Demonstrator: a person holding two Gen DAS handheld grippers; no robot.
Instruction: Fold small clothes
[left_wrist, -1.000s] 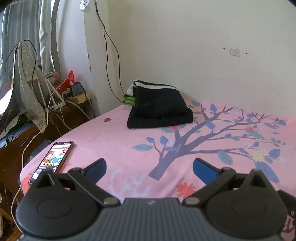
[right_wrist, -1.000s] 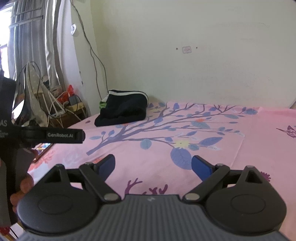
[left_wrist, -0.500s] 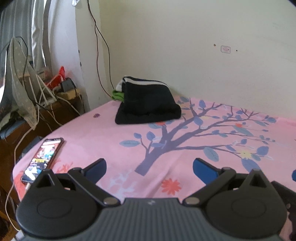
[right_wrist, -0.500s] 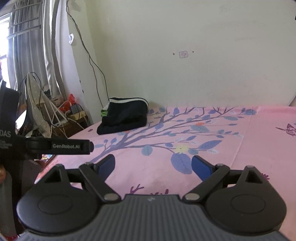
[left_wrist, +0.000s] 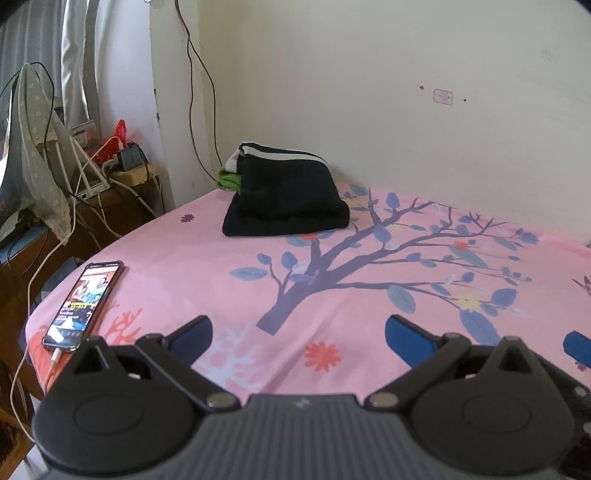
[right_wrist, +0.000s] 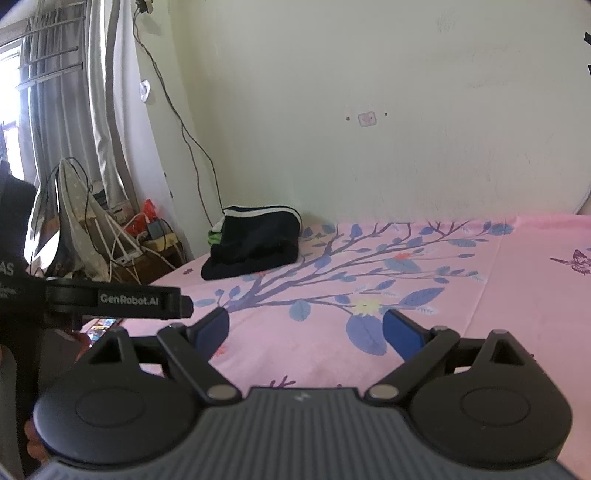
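On the pink tree-print bed sheet (left_wrist: 207, 258), a lit smartphone (left_wrist: 84, 304) lies left; folded black clothes (left_wrist: 286, 197) sit by the wall. My left hand-held gripper (left_wrist: 299, 334) and right hand-held gripper (right_wrist: 306, 328) gape wide, empty.

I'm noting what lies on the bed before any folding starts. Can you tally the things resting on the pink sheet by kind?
Stack of folded clothes: 1 (dark pieces on top, a green piece showing at its left; the number of garments cannot be told)
Phone: 1 (screen lit, cable plugged in)
Total: 2 things on the pink sheet
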